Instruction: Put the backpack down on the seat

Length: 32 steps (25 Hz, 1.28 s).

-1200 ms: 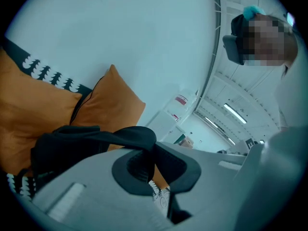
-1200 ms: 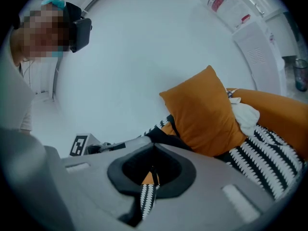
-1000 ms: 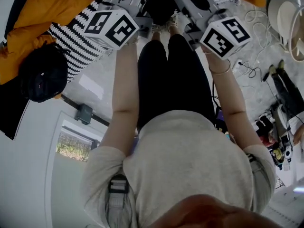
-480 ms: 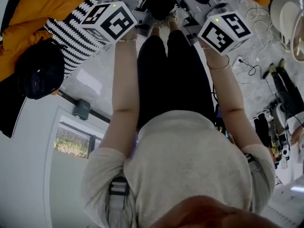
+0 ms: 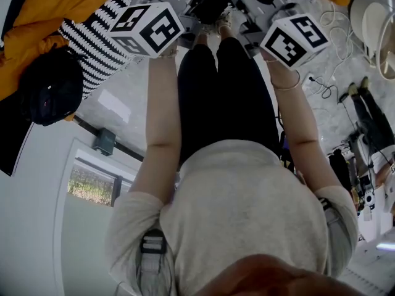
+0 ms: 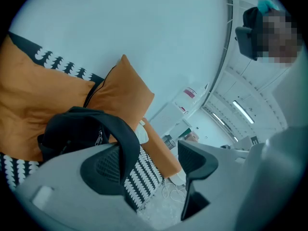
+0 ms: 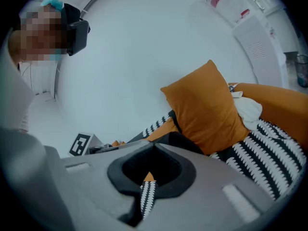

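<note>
Now just opened, my left gripper's [image 6: 154, 165] fingers stand apart, a black strap [image 6: 122, 141] lying across one pad. The backpack [image 6: 72, 134] sits on the striped seat [image 6: 144, 177] just beyond that pad, against an orange cushion [image 6: 120, 95]. My right gripper's [image 7: 151, 167] fingers are pressed together.

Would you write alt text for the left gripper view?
The left gripper has just been opening its jaws; they stand apart, the backpack strap draped across one pad. The black backpack sits on an orange sofa, beside an orange cushion and a black-and-white patterned throw.
</note>
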Motion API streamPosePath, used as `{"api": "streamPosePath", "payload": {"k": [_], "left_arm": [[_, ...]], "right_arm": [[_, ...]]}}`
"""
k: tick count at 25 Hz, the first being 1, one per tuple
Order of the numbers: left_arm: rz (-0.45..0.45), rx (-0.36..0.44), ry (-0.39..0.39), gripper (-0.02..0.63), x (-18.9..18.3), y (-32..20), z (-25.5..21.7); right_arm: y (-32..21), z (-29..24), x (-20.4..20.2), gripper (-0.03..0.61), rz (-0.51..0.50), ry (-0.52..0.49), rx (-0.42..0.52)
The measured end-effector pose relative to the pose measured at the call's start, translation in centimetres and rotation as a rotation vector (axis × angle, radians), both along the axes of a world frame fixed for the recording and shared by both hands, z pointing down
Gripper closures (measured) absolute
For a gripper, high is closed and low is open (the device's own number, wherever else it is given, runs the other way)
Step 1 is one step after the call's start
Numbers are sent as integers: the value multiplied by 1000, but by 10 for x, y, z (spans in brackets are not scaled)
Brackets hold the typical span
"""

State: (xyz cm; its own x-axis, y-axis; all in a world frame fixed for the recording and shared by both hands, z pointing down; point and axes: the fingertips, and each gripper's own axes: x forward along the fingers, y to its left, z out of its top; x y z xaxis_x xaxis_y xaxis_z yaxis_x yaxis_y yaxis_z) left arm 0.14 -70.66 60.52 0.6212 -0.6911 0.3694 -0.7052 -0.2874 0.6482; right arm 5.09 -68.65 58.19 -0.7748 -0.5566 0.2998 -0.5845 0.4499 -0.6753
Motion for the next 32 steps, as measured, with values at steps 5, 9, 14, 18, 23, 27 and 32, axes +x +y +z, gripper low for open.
{"api": "streamPosePath", "payload": {"k": [5,9,14,18,23,27,32], "left_arm": [[-10,-8,-26,250,-9,7,-9],[-18,-15,-51,244,-23,10,-11],[-93,-2,-107,200,-40,10,-14],[-105,55,-121,193,-43,13,-25],[-40,158,-48,201,-38,20,-62],[-15,241,-28,357,-42,21,-98],[42,338,3,581,-34,25,-142]], "right_arm": [[4,-12,-4,575,2,5,15],[4,-18,-8,575,3,18,28],[5,-25,-12,575,8,14,29],[6,-31,-14,575,11,17,39],[10,-51,-19,575,-13,-2,89],[12,-75,-26,575,-34,-45,99],[15,-107,-26,575,-36,-71,123]]}}
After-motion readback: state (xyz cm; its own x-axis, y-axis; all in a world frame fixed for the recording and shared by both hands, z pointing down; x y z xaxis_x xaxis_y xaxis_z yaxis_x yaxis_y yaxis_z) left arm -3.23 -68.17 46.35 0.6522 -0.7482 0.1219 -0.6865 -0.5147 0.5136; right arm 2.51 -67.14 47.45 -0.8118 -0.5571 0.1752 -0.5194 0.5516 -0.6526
